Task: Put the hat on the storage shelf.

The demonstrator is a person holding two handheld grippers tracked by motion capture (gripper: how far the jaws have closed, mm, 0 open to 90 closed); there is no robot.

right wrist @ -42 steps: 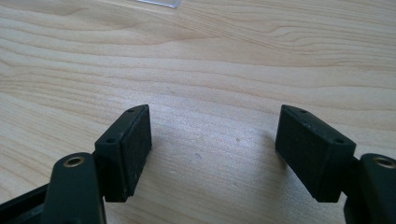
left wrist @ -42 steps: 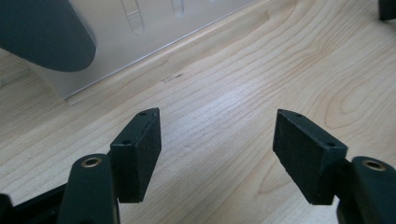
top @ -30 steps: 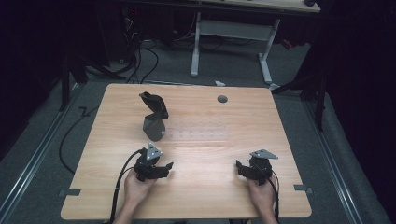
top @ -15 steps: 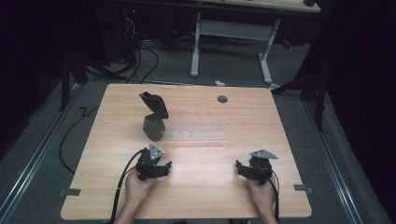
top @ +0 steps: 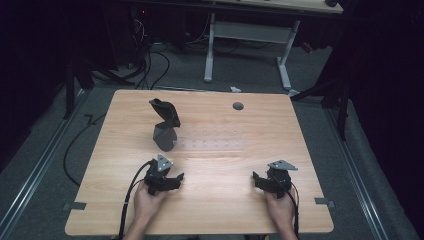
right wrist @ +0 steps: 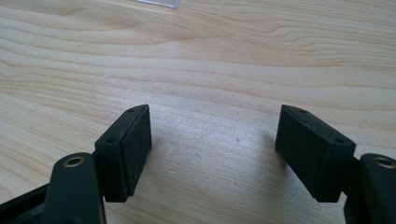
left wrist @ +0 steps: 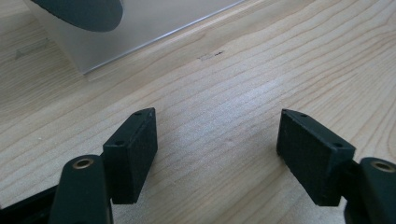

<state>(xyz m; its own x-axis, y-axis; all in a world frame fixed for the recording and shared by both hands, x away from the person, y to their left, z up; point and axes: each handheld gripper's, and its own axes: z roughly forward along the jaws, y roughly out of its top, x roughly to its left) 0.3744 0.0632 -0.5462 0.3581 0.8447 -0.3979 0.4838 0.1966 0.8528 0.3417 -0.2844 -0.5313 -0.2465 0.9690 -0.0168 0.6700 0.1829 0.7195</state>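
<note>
Resting on one wooden table, two hand-held tools, the left tool and right tool, both sit with jaws apart and empty, near one dark stand beyond the left.

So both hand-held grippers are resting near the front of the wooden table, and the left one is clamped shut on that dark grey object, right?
Not quite. The left hand-held gripper is open and holds nothing: the left gripper view shows its jaws spread over bare table. In the high view the dark grey object stands apart, farther back. The right hand-held gripper does rest near the front.
</note>
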